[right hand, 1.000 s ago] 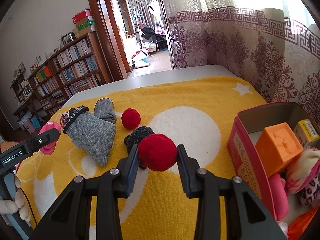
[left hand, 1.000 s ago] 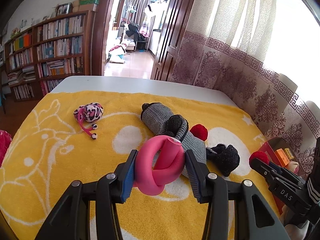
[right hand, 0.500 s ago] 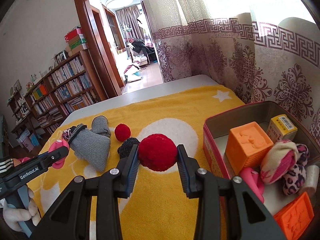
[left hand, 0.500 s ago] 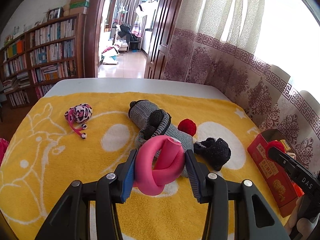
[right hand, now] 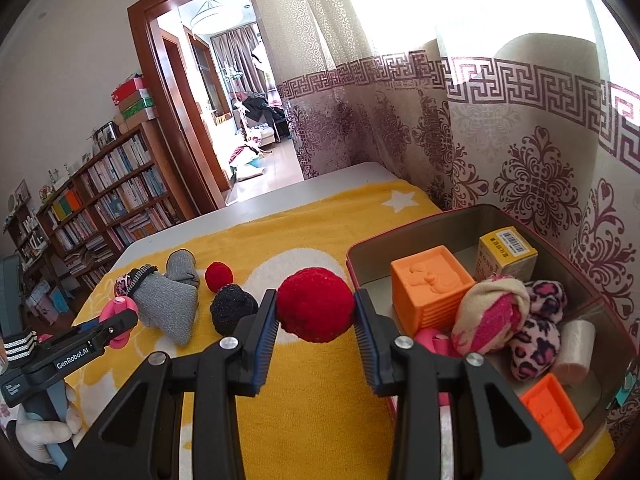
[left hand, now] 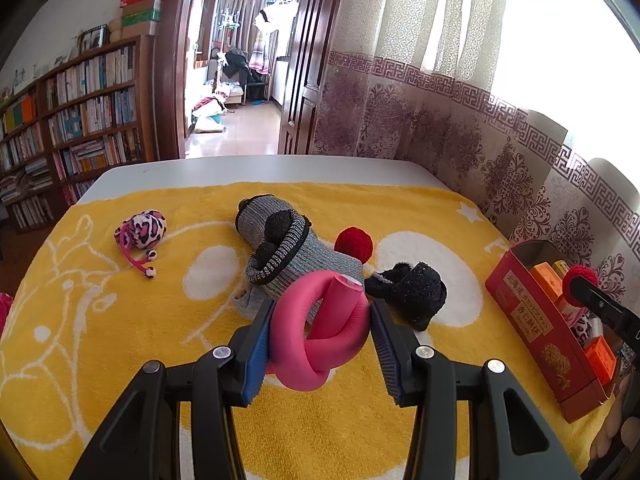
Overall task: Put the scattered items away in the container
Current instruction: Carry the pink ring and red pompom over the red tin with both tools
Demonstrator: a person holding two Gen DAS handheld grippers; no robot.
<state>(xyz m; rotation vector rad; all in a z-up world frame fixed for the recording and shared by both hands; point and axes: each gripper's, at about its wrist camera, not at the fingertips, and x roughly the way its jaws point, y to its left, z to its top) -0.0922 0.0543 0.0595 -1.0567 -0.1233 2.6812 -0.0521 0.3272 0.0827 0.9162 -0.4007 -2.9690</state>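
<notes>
so the right gripper is clamped on a fuzzy red pompom, held up just at the near left rim of the red tin, not inside it. the tin's already got an orange block, a small yellow box, a cream and pink sock ball, leopard print fluff, a white roll and a flat orange block. the left gripper has its pads squeezed on a knotted pink foam tube, up over the yellow towel. on the towel: grey socks, another red pompom, a black sock bundle and a leopard print toy off far left.
</notes>
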